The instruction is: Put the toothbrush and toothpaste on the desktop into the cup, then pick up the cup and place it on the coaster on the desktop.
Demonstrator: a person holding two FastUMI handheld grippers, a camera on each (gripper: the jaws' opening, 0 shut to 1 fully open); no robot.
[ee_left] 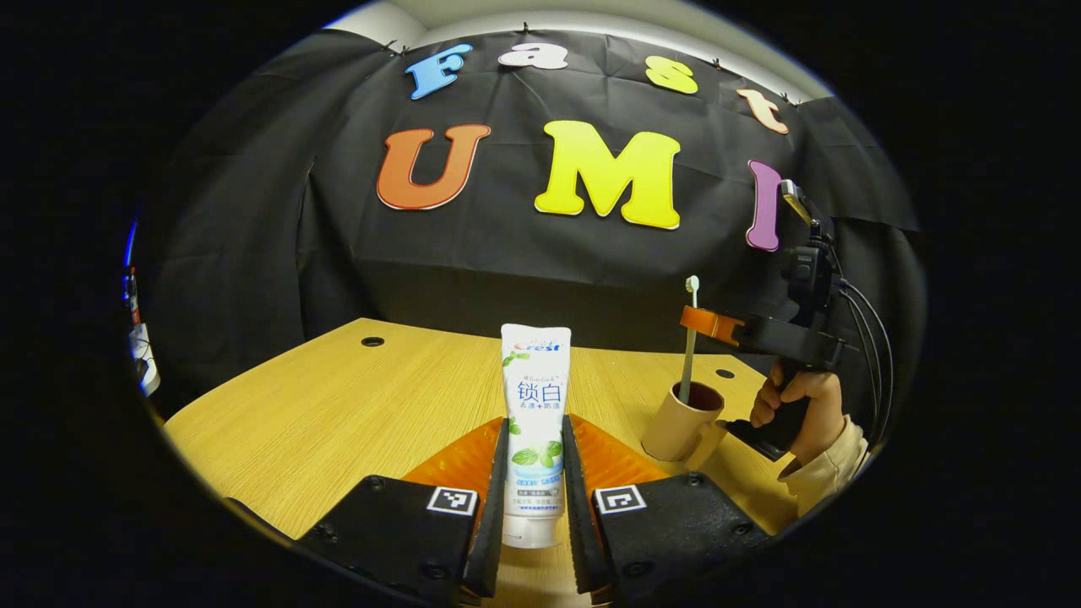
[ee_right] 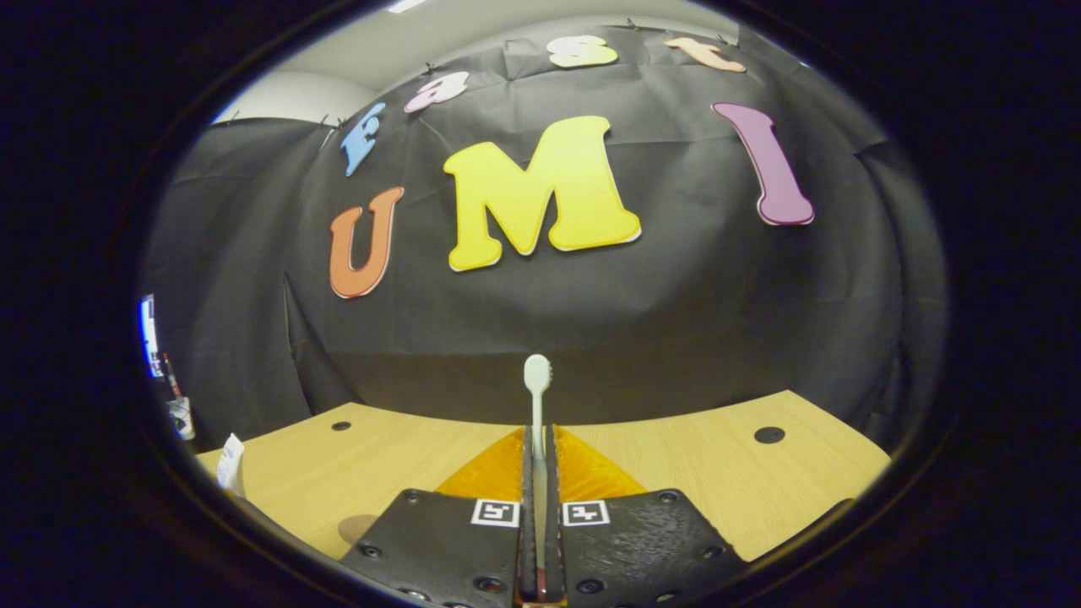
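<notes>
Upright, the toothpaste [ee_left: 534,422] was clamped between the left gripper [ee_left: 534,473] fingers. The toothbrush [ee_right: 538,422] was pinched by the right gripper [ee_right: 539,507], bristles up, over the cup [ee_left: 682,420].

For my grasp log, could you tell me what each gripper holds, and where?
Left gripper: toothpaste, clamped at its lower body. Right gripper: toothbrush, clamped along the handle, head up.
</notes>
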